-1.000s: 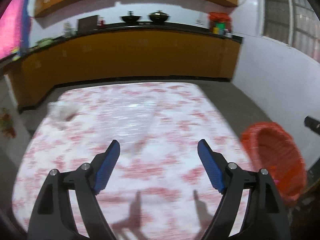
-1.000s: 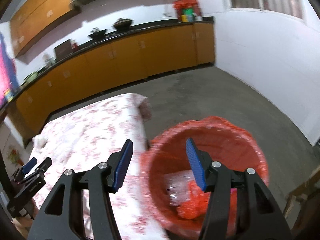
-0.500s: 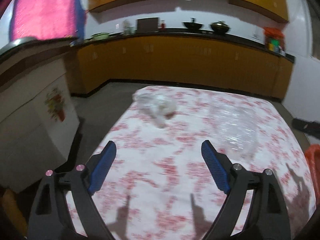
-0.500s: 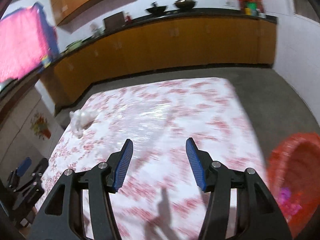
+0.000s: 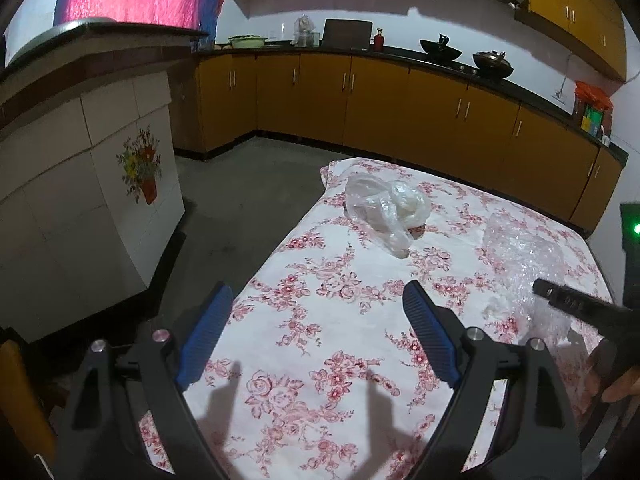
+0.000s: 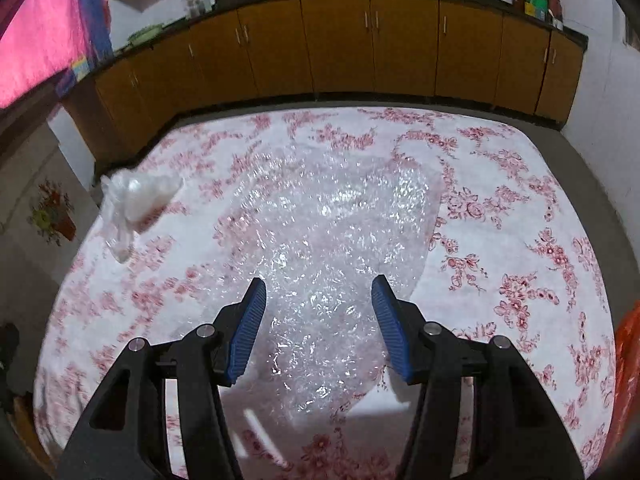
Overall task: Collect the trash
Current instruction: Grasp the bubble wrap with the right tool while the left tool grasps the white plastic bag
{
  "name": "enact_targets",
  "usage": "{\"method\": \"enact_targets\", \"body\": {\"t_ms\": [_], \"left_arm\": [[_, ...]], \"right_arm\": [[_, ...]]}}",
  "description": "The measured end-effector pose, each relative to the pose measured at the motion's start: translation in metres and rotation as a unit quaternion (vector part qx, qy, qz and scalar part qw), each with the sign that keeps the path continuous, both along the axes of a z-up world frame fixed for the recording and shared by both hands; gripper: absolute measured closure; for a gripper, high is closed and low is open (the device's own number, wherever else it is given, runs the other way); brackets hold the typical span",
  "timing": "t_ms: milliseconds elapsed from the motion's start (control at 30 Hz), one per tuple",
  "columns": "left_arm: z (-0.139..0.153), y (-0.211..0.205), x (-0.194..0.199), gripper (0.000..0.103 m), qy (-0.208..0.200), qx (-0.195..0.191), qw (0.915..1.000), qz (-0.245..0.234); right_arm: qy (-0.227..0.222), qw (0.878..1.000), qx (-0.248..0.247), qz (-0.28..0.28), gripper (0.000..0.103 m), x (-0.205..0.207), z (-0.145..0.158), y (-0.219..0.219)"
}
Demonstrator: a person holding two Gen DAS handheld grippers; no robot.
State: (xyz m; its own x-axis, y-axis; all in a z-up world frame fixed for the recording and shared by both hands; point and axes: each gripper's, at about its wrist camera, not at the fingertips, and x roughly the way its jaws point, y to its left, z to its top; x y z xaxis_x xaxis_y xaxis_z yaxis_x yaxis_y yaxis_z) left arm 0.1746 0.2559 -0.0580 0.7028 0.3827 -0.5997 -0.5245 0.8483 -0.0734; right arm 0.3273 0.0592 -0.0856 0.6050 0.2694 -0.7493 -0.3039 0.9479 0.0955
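Note:
A crumpled clear plastic bag lies near the far left corner of the floral-cloth table; it also shows in the right wrist view. A sheet of bubble wrap lies spread on the table, also seen in the left wrist view. My right gripper is open, low over the near end of the bubble wrap, with its jaws either side of it. My left gripper is open and empty over the table's left part, well short of the plastic bag.
An orange-lined bin shows at the table's right edge. A white tiled counter stands to the left across a strip of floor. Yellow kitchen cabinets run along the back wall.
My right gripper swung from the orange bin to the table and dropped over the bubble wrap. My left gripper turned left, bringing the plastic bag into view ahead.

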Motion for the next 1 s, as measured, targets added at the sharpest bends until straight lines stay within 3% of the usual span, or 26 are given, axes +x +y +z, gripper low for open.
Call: {"method": "enact_targets", "body": {"t_ms": [167, 267, 433, 667, 767, 1000], "left_arm": [[0.0, -0.002, 0.012, 0.017, 0.003, -0.009, 0.9999, -0.011], [0.0, -0.006, 0.021, 0.017, 0.008, -0.009, 0.9997, -0.023], [0.001, -0.01, 0.048, 0.018, 0.013, -0.011, 0.9988, -0.046], [0.002, -0.001, 0.124, 0.018, 0.018, -0.005, 0.9984, -0.054], [-0.006, 0.01, 0.163, 0.018, 0.038, -0.006, 0.9984, -0.041], [-0.023, 0.021, 0.212, 0.017, 0.076, -0.006, 0.9967, -0.029]], "right_arm": [[-0.013, 0.999, -0.029, 0.004, 0.08, -0.002, -0.004, -0.003], [-0.014, 1.0, -0.02, 0.005, 0.087, -0.002, -0.003, -0.013], [-0.025, 0.999, -0.008, -0.023, 0.09, -0.013, 0.007, -0.043], [-0.038, 0.997, 0.018, -0.063, 0.091, -0.04, 0.025, -0.099], [-0.042, 0.996, 0.026, -0.07, 0.091, -0.046, 0.031, -0.111], [-0.038, 0.997, 0.029, -0.062, 0.091, -0.047, 0.03, -0.113]]}}
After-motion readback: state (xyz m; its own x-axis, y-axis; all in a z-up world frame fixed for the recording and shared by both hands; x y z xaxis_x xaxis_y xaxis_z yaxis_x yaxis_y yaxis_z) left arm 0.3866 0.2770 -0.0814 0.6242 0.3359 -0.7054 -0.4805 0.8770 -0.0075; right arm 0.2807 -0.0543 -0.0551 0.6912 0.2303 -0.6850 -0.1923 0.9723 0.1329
